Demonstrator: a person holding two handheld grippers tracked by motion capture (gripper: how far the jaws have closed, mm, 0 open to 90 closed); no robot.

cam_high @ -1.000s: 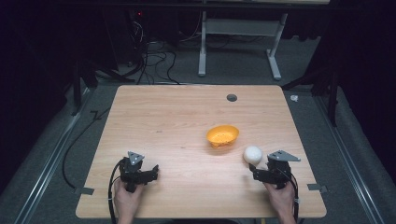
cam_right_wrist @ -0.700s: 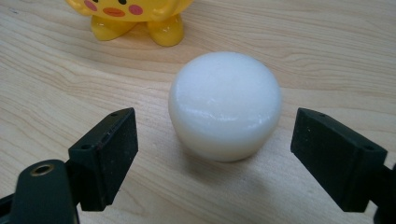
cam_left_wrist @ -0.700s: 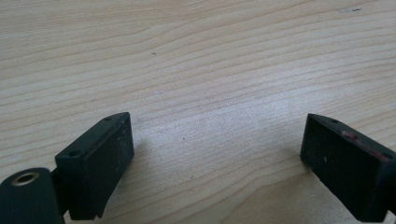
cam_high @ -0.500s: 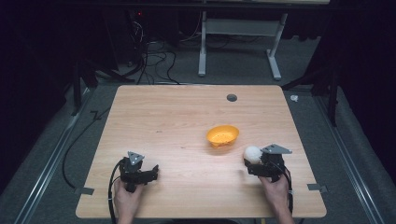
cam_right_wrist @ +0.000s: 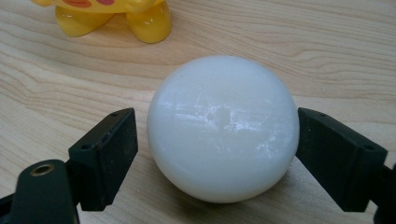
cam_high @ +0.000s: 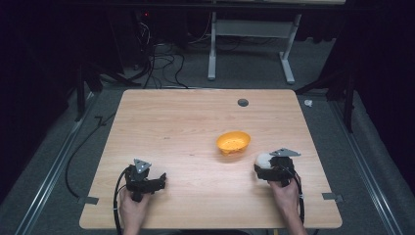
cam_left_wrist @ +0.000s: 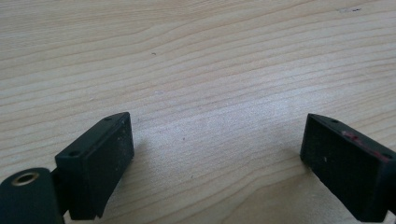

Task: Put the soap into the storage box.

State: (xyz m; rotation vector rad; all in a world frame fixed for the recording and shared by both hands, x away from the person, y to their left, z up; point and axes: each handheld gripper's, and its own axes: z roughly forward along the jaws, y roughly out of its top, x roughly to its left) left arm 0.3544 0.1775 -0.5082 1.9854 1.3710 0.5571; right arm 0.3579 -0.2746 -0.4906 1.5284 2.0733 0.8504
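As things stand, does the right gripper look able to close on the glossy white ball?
Probably yes: the right gripper has its jaws open on either side of the glossy white ball, with nothing between them, though a small gap remains on the left.

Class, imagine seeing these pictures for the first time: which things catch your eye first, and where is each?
A glossy white ball sits on the light wooden table between the open fingers of the right gripper, near the table's right front. Just beyond it stands a bright orange-yellow plastic bowl on small yellow feet. At the left front, the left gripper rests open over bare wood.
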